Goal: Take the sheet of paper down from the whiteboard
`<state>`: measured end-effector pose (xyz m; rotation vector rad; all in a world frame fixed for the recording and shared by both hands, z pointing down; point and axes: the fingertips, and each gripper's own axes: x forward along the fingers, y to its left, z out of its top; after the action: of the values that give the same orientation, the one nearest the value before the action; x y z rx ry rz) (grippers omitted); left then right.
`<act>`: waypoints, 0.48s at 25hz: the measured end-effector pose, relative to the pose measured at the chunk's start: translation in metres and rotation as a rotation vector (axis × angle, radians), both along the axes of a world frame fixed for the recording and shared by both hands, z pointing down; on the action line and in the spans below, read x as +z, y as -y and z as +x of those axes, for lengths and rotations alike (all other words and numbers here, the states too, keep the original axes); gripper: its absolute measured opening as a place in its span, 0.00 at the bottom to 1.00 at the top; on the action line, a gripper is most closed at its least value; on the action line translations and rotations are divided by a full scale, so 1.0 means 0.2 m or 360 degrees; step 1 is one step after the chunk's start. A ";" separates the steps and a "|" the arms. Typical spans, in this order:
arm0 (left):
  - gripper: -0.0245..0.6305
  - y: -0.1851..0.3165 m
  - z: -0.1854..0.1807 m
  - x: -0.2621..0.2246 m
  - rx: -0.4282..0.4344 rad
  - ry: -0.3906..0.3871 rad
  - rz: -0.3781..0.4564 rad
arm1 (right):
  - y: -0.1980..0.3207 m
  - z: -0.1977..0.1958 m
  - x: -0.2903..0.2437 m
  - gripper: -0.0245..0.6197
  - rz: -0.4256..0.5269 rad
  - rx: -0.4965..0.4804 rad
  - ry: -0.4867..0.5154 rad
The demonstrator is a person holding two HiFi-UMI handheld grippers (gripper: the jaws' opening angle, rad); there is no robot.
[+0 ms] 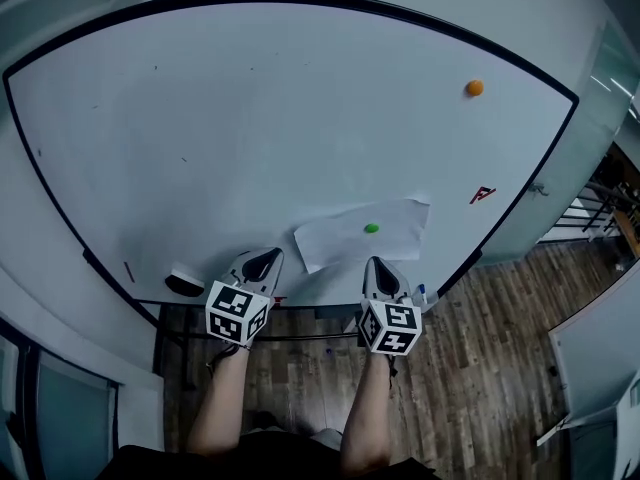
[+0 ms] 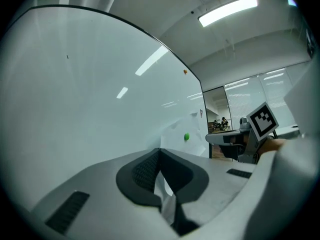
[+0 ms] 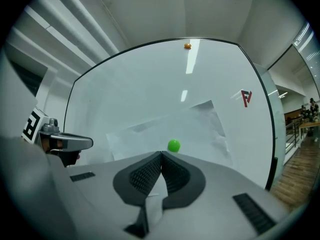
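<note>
A creased white sheet of paper (image 1: pixel 345 240) hangs tilted low on the whiteboard (image 1: pixel 250 118), pinned by a green magnet (image 1: pixel 371 228). My left gripper (image 1: pixel 265 257) is shut and empty, just left of the sheet's lower left corner. My right gripper (image 1: pixel 378 265) is also shut and empty, just under the sheet's lower edge, below the magnet. In the right gripper view the closed jaws (image 3: pixel 161 155) point at the green magnet (image 3: pixel 173 145) and the paper (image 3: pixel 200 126). In the left gripper view the closed jaws (image 2: pixel 159 151) face along the board toward the paper (image 2: pixel 176 132).
An orange magnet (image 1: pixel 474 88) sits high on the right of the board, and a red mark (image 1: pixel 482 194) lies right of the sheet. An eraser (image 1: pixel 185 283) rests at the board's lower left edge. Wooden floor (image 1: pixel 500 348) lies below, with glass partitions on the right.
</note>
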<state>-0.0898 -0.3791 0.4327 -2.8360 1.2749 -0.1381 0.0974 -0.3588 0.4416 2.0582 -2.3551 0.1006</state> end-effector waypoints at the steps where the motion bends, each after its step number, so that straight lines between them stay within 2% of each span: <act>1: 0.07 0.01 0.00 0.00 0.0009 0.0004 -0.0003 | 0.01 0.00 0.00 0.07 0.0000 0.0015 0.0005; 12: 0.07 0.09 0.07 -0.03 0.0006 0.0009 0.0010 | 0.12 0.04 -0.04 0.07 0.0024 -0.0034 -0.0021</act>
<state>-0.0763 -0.3964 0.4261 -2.8309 1.2665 -0.1417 0.1050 -0.3835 0.4337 2.0329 -2.3768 0.0693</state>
